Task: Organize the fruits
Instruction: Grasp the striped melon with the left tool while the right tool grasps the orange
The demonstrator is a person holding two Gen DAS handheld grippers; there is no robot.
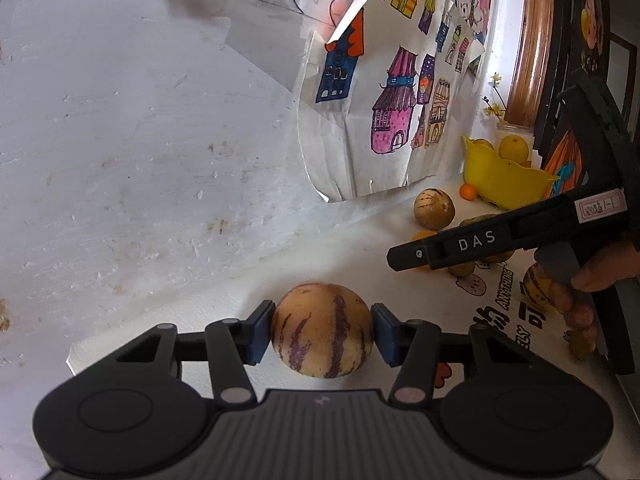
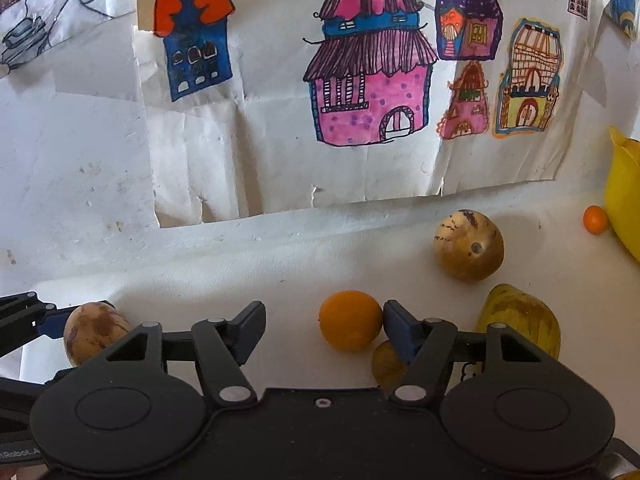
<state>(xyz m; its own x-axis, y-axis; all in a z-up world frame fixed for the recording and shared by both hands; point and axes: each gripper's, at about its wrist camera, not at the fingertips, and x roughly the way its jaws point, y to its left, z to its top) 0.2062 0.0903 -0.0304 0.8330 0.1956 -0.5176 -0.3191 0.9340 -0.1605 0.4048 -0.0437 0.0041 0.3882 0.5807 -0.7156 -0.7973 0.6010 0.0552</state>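
White tabletop [image 2: 240,272] mostly unsorted — left gripper [image 1: 322,334] clamps a striped melon [image 1: 322,330], right gripper [image 2: 324,330] gapes around an orange [image 2: 350,319], few fruits fill the yellow basket [image 1: 500,184] at right.

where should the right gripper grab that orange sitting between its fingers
Grip the orange across its widest middle, coming straight in along the fingers. It is round and sits loose on the table, so any lower or higher bite could slip. The right gripper is open around it, but off-center: one pad already sits at the orange's side, so shift sideways first.
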